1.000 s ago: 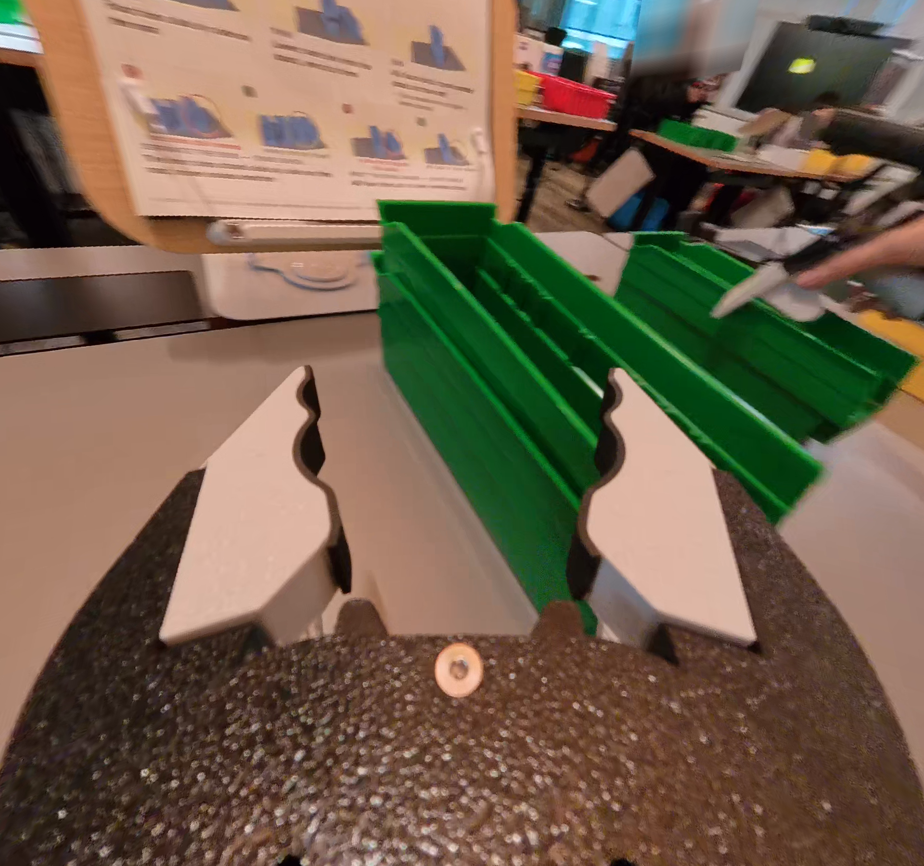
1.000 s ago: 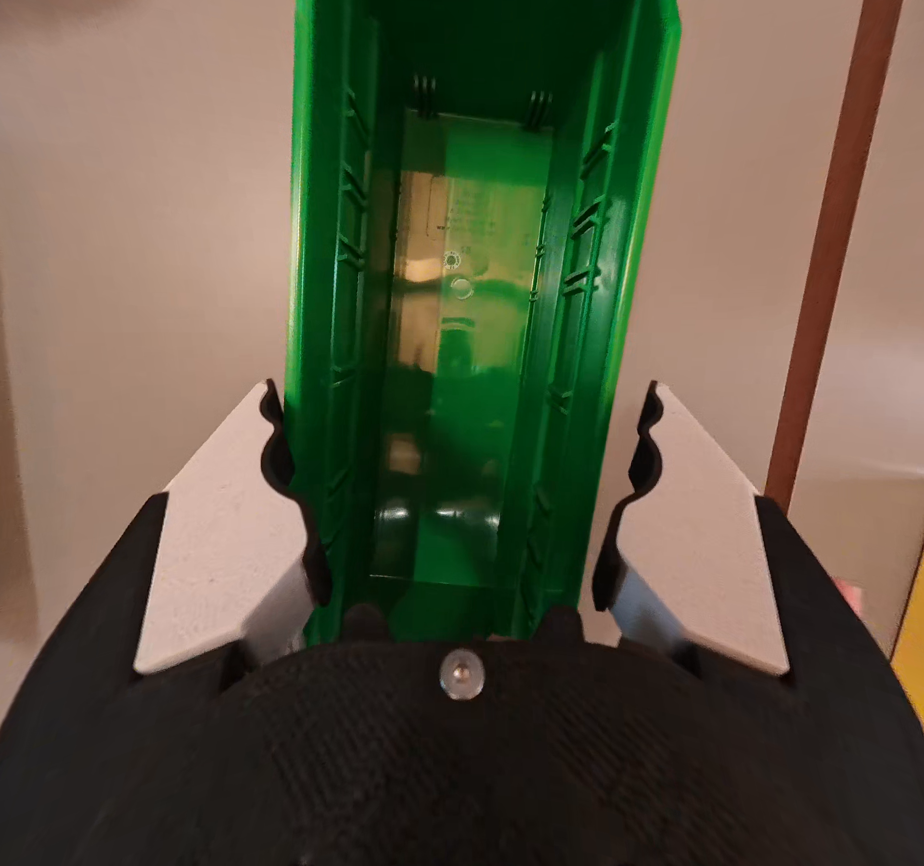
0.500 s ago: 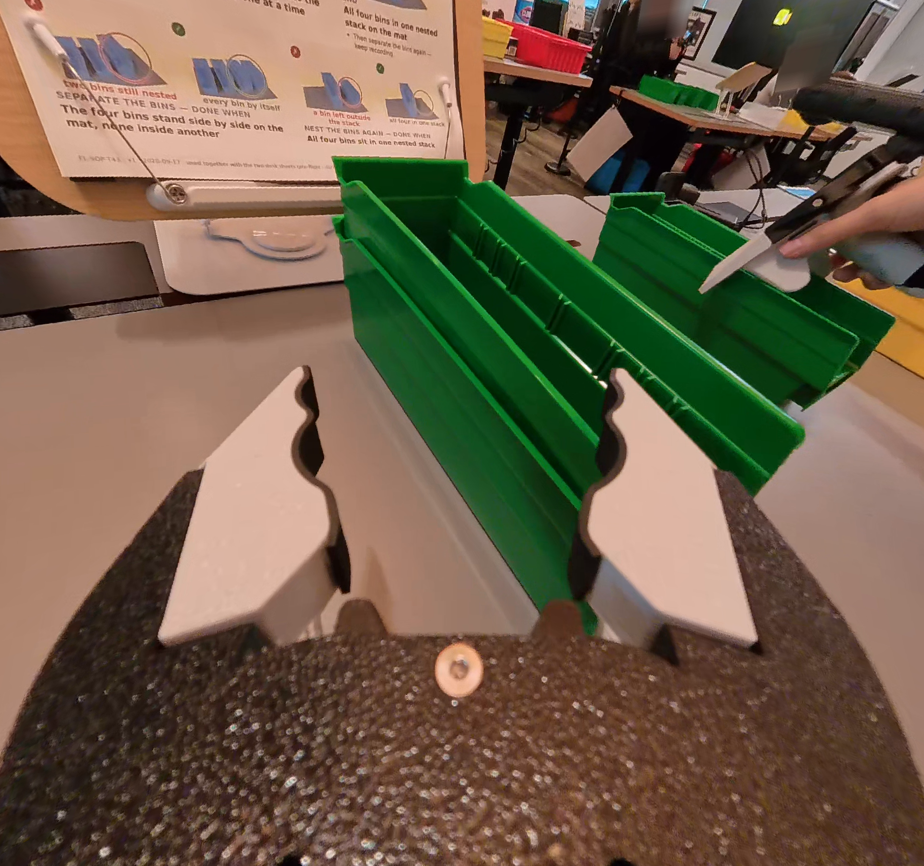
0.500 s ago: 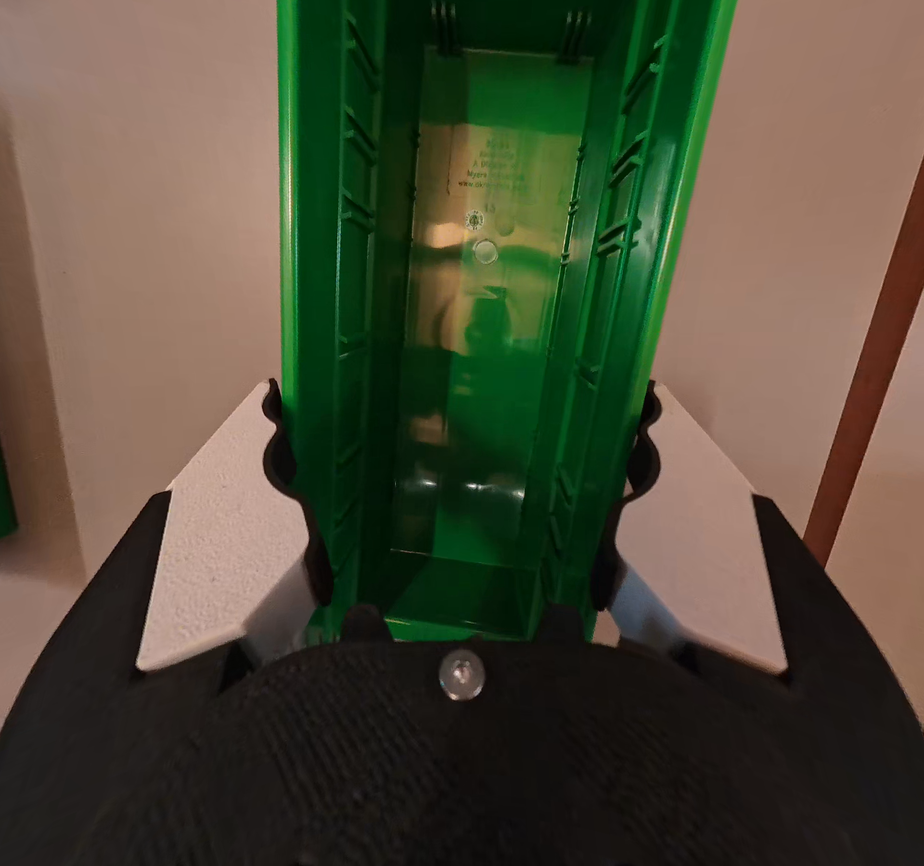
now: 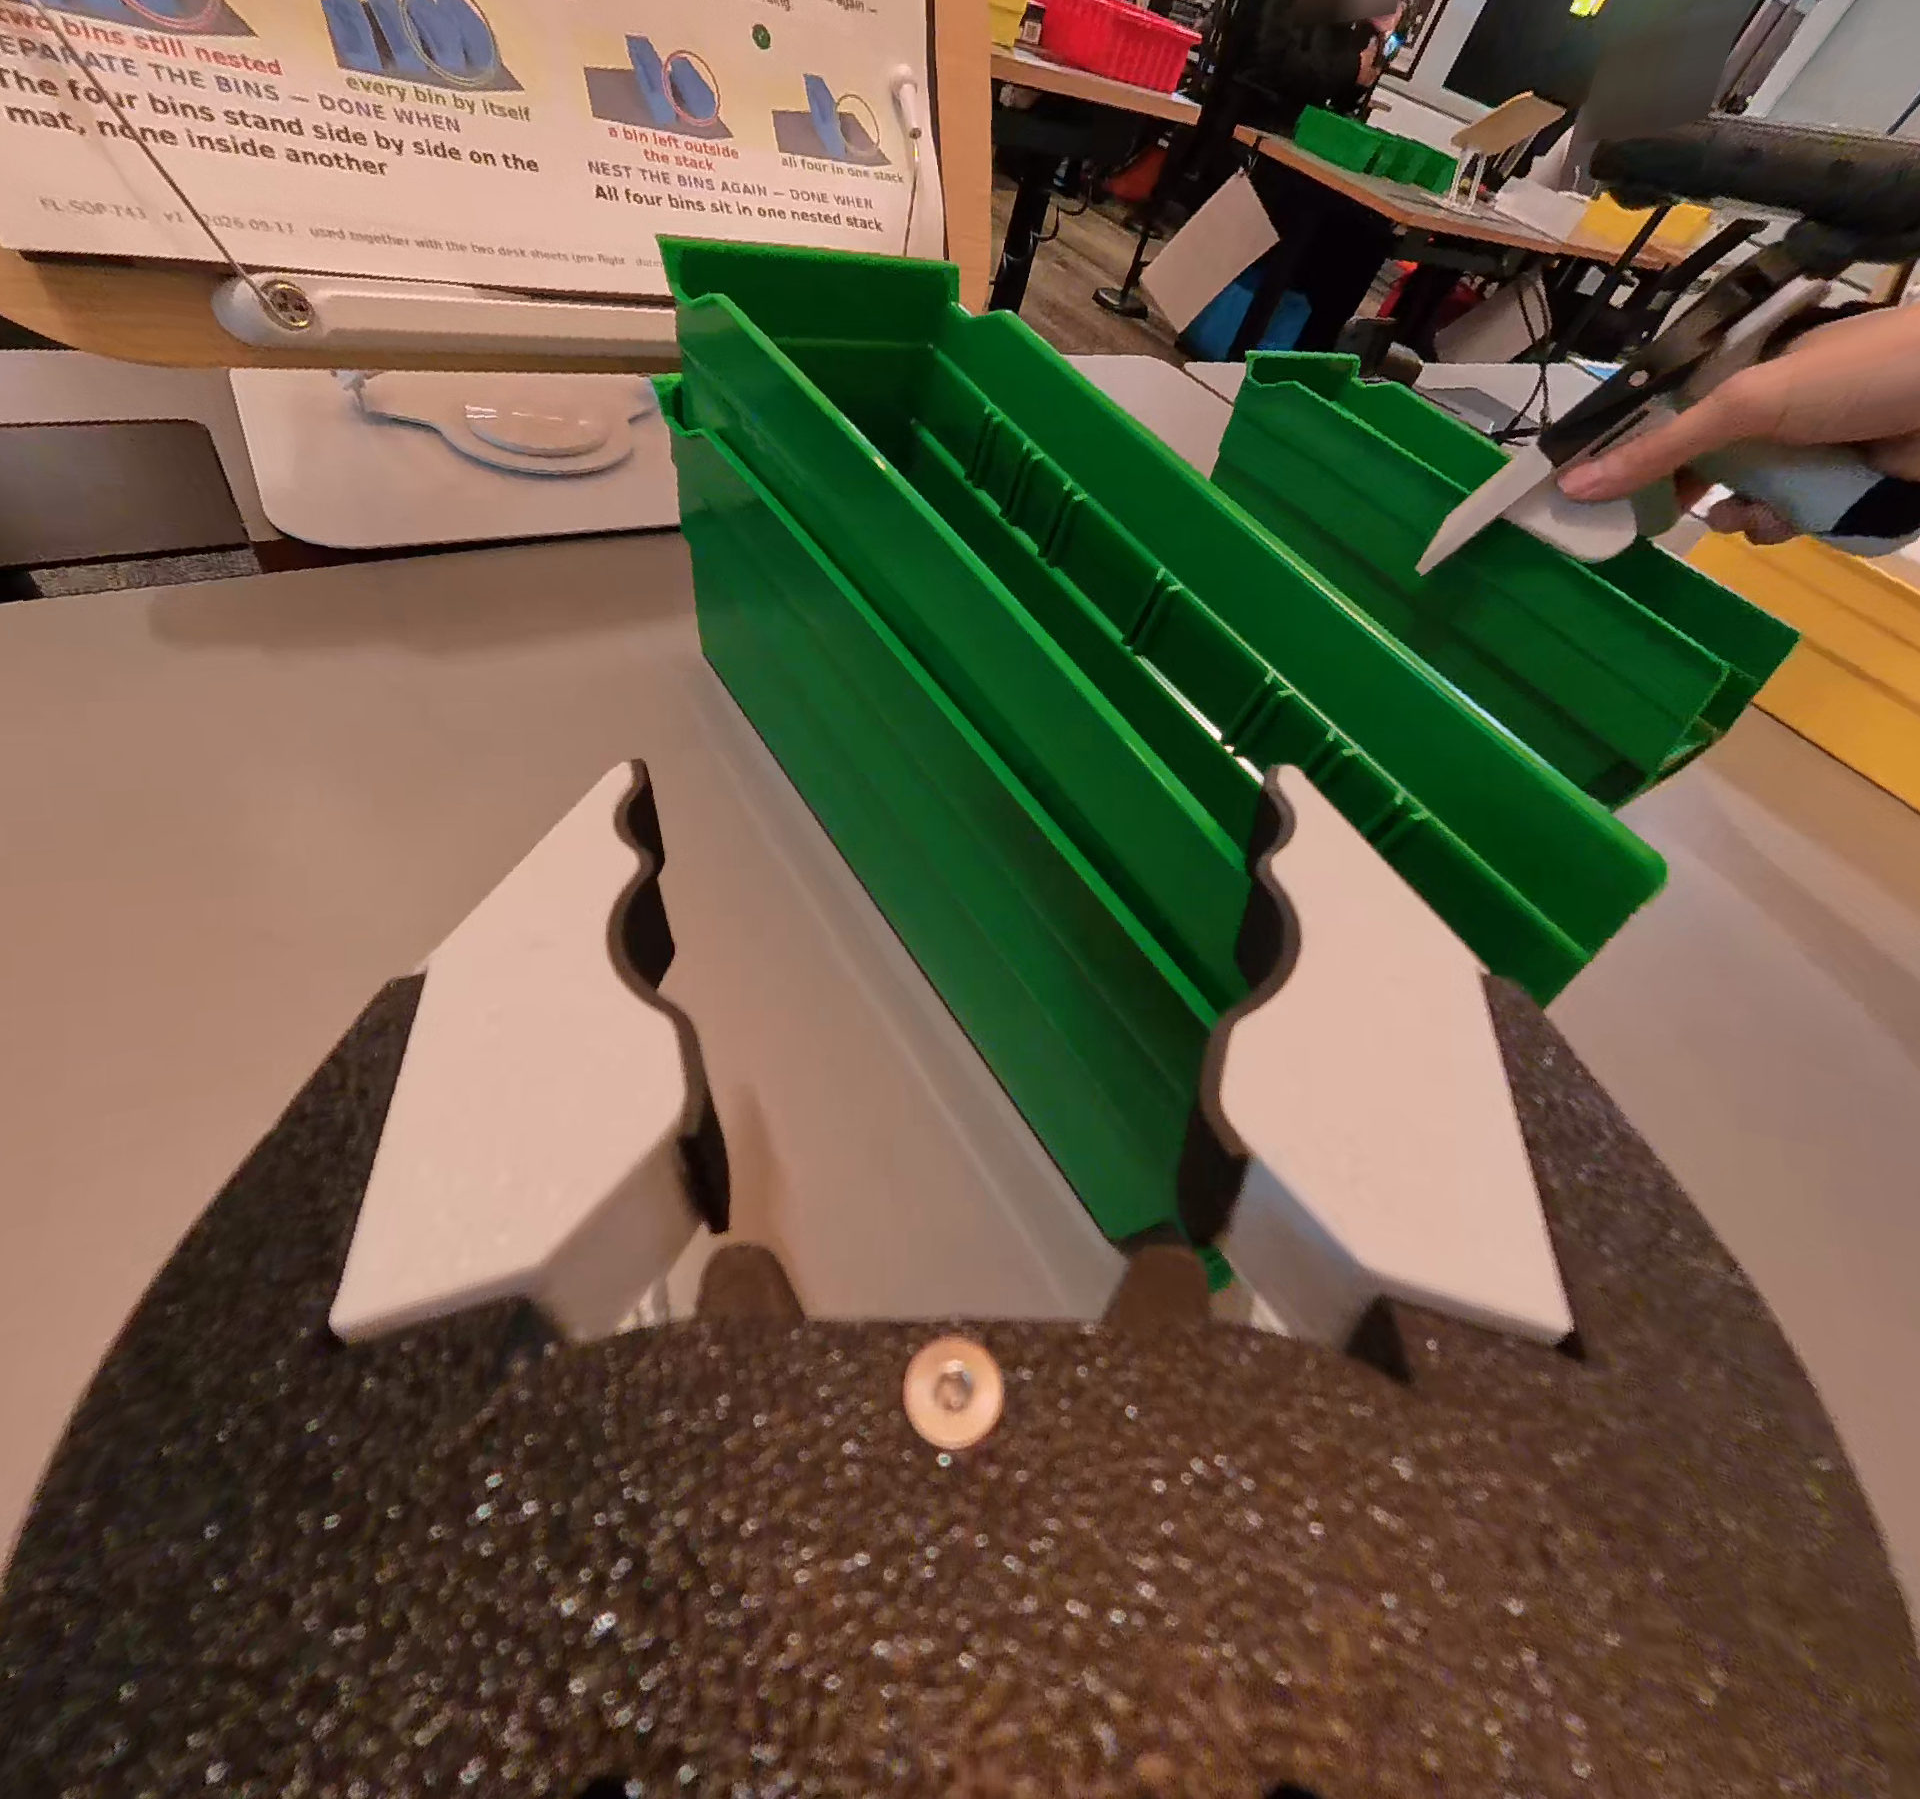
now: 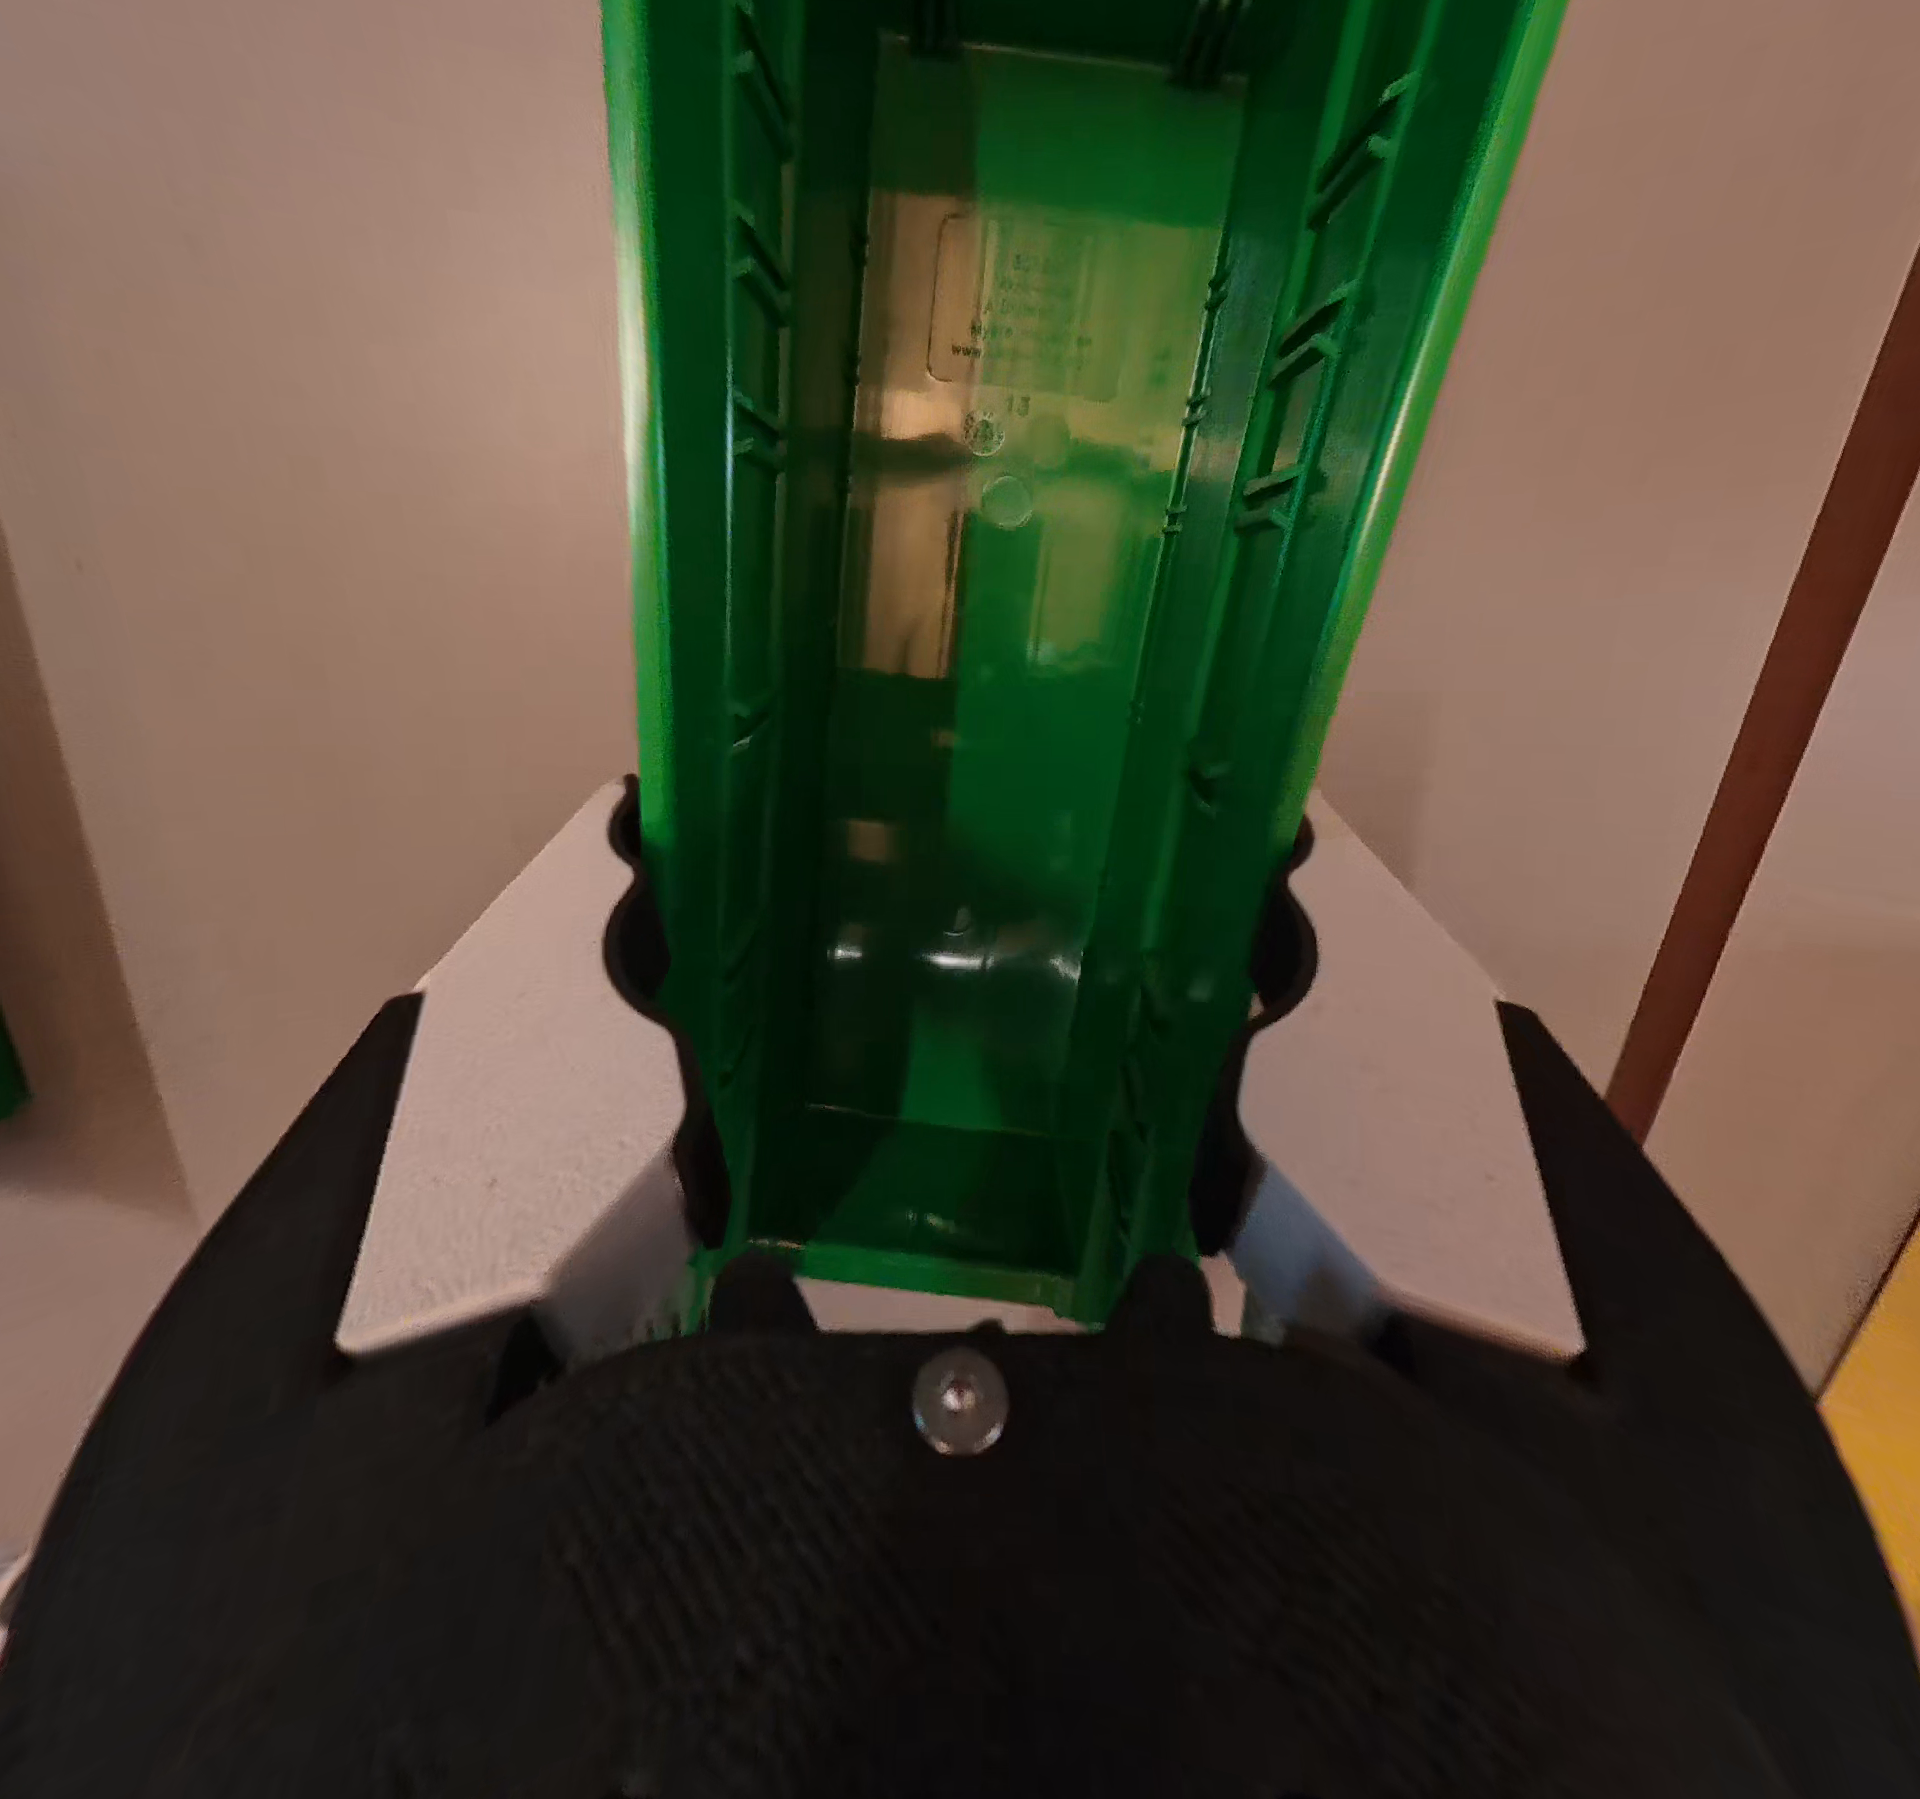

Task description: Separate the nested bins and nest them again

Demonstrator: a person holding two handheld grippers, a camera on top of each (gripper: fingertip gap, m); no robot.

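A stack of nested green bins (image 5: 1039, 606) stands on the grey table (image 5: 312, 762) and runs away from me. My left gripper (image 5: 956, 778) is open at the stack's near end; the stack's left wall lies between the fingers, close against the right finger (image 5: 1371, 1053). A second green bin (image 5: 1382, 492) lies to the right of the stack. My right gripper (image 6: 961, 804) is shut across that bin (image 6: 1039, 502), one finger on each long side wall near its end. In the left wrist view the right gripper (image 5: 1507, 513) and a hand show above it.
An instruction board (image 5: 468, 87) on a white base (image 5: 457, 440) stands behind the stack. A yellow object (image 5: 1849, 648) lies at the right table edge. A brown strip (image 6: 1787, 606) runs along the right of the held bin. Tables and people are far behind.
My right gripper's fingers have closed in from both sides onto the bin's side walls. My left gripper stays open and has shifted slightly at the stack's near end.
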